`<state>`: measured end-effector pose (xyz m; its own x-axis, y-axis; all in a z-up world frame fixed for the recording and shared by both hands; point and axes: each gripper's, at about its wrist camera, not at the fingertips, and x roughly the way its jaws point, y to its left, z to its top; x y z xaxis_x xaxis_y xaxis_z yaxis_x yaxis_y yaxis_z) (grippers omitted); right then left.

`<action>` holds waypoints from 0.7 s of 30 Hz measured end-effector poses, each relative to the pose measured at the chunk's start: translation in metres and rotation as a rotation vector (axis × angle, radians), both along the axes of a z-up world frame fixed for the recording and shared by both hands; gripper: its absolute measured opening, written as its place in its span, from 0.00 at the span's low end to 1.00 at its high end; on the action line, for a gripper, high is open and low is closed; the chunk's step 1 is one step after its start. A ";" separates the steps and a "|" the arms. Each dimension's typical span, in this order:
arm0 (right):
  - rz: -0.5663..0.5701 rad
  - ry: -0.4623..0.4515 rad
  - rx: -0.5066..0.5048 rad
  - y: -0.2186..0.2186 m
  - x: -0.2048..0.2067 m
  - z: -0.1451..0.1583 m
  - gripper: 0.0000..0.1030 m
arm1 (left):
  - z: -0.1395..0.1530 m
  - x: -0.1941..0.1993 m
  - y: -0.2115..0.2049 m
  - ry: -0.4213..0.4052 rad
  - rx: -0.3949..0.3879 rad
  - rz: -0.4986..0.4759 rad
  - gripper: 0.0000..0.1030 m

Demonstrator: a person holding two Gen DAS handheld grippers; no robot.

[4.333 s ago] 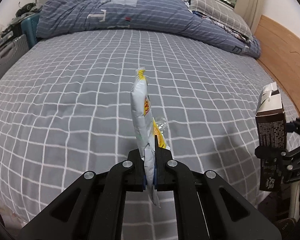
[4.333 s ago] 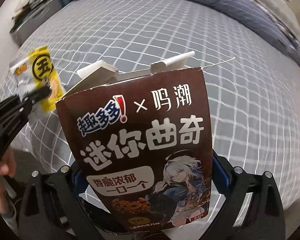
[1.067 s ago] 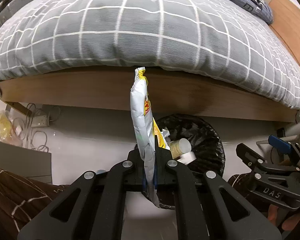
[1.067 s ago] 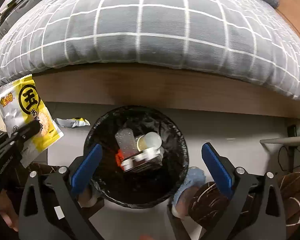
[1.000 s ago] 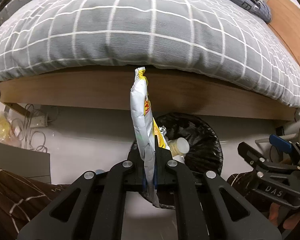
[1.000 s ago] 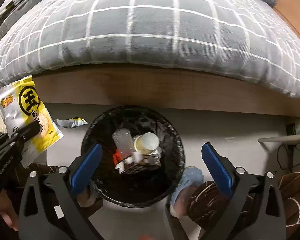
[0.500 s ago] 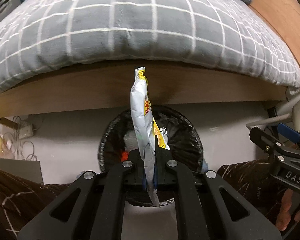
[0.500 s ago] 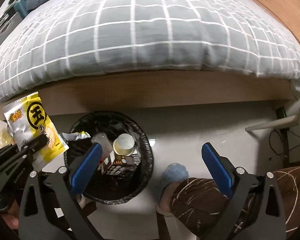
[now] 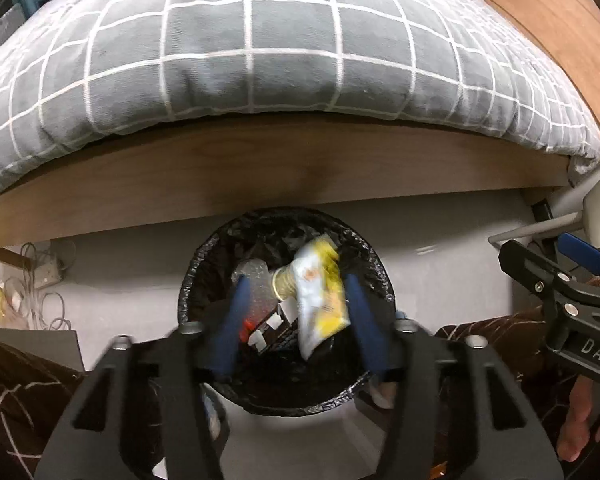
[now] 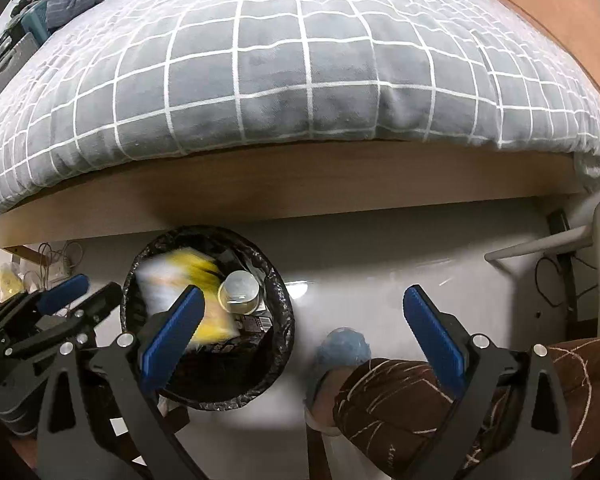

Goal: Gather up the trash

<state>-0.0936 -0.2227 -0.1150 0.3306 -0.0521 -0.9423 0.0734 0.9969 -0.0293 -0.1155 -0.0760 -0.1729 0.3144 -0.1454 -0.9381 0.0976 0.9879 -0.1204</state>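
Note:
A round bin lined with a black bag (image 9: 204, 256) (image 10: 278, 292) stands on the pale floor below the bed's wooden side. My left gripper (image 9: 296, 316) (image 10: 62, 294) hangs right over it, its jaws opening. The yellow and white snack packet (image 9: 320, 300) (image 10: 180, 276) is blurred and loose between them, dropping into the bin, with neither pad on it. Inside lie a clear bottle (image 10: 239, 292), a dark carton and other scraps. My right gripper (image 10: 300, 324) (image 9: 560, 264) is wide open and holds nothing, over the floor right of the bin.
The bed with a grey checked cover (image 9: 252, 52) overhangs a wooden frame (image 9: 260, 176). A person's legs in brown patterned trousers (image 10: 440, 392) and a blue slipper (image 10: 344, 344) stand right of the bin. Cables and a power strip (image 9: 40, 276) lie at left, a white frame leg (image 10: 540, 248) at right.
My left gripper opened and let go of the snack packet, which now falls into the bin. Both grippers slid sideways along the bed earlier, bringing the bin under the left one.

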 end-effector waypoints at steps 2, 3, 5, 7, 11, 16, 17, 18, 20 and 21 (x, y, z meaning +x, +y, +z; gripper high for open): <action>0.004 -0.002 0.002 0.002 0.000 0.002 0.93 | 0.003 -0.001 0.005 -0.006 -0.003 0.010 0.60; 0.007 -0.005 0.002 0.003 0.001 0.003 0.93 | 0.005 -0.002 0.008 -0.012 0.000 0.016 0.62; 0.011 -0.014 0.008 0.005 0.002 0.007 0.93 | 0.014 -0.001 0.013 -0.029 0.011 0.025 0.67; 0.024 -0.035 0.015 0.010 0.003 0.017 0.93 | 0.031 -0.002 0.021 -0.068 0.023 0.039 0.75; 0.046 -0.111 0.020 0.019 0.002 0.050 0.93 | 0.066 -0.004 0.038 -0.139 0.037 0.067 0.90; 0.064 -0.205 0.013 0.026 -0.003 0.096 0.93 | 0.111 -0.012 0.050 -0.211 0.042 0.095 0.94; 0.071 -0.228 0.008 0.027 -0.005 0.107 0.93 | 0.118 -0.014 0.051 -0.220 0.038 0.096 0.94; 0.078 -0.249 0.003 0.028 -0.008 0.119 0.93 | 0.126 -0.016 0.052 -0.229 0.036 0.096 0.94; 0.084 -0.275 0.005 0.030 -0.013 0.135 0.93 | 0.143 -0.022 0.051 -0.249 0.038 0.097 0.94; 0.087 -0.287 0.011 0.031 -0.015 0.144 0.93 | 0.150 -0.025 0.051 -0.263 0.040 0.099 0.94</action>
<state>-0.1084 -0.1913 0.0287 0.5864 -0.0023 -0.8100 -0.0086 0.9999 -0.0091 -0.1405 -0.0249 -0.0224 0.5584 -0.0659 -0.8269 0.0229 0.9977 -0.0641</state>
